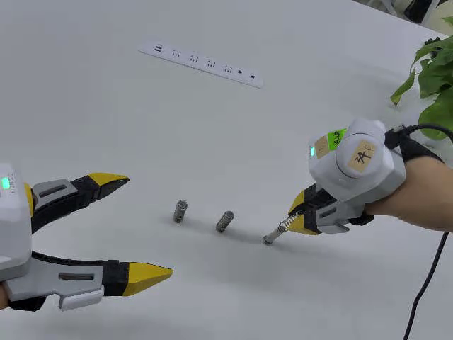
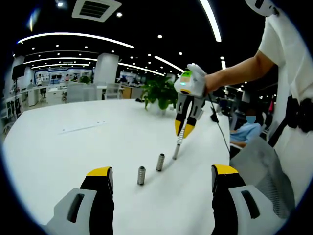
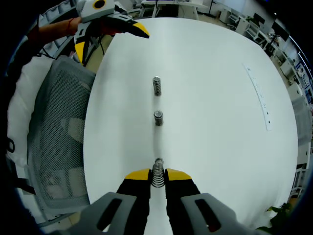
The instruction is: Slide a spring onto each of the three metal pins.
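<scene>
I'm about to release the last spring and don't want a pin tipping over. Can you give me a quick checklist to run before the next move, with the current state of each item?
1. Left pin stands with a spring on it: ok.
2. Middle pin stands with a spring on it: ok.
3. Right gripper is shut on the third spring: ok.
4. Third pin is upright: not ok. It leans, with its lower end on the table.
5. Third spring is seated fully down its pin: cannot tell.
6. Left gripper is free to help: ok. It is open, holds nothing and is apart from the pins.
</scene>
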Demonstrator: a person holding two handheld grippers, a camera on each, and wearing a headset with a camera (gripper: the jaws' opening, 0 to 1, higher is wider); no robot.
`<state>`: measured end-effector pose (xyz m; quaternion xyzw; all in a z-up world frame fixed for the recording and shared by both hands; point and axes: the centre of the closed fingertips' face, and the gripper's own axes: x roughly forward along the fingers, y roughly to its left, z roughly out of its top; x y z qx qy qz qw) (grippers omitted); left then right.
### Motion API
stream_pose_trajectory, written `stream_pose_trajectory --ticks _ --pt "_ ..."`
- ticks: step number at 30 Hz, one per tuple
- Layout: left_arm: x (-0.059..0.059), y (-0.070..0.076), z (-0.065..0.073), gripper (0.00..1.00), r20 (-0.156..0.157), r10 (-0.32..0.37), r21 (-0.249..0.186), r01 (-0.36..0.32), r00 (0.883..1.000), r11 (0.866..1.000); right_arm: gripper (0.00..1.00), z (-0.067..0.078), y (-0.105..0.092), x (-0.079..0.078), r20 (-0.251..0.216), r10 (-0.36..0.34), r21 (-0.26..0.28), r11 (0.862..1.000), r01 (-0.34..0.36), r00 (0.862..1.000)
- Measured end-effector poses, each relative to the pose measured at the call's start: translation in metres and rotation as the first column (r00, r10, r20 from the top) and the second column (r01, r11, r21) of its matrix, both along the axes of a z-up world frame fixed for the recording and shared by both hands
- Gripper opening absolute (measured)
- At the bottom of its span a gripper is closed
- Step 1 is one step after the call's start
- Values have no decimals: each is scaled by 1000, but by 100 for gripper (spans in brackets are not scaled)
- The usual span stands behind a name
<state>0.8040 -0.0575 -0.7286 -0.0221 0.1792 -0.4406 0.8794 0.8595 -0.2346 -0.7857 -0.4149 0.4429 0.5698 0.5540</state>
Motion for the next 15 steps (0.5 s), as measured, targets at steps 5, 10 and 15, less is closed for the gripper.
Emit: stream_pose_trajectory --ticks 5,10,15 --pt "0 -1 0 83 -3 -2 -4 2 1000 1000 12 -5 0 0 -4 -1 0 1000 1 1000" --pt "1 -1 0 84 -1 -2 -4 2 1000 1000 12 -9 0 0 -8 -5 3 1000 5 1000" --pt "1 -1 -1 84 -1 -4 -2 4 1000 1000 12 -12 1 1 -8 -6 5 1000 6 1000"
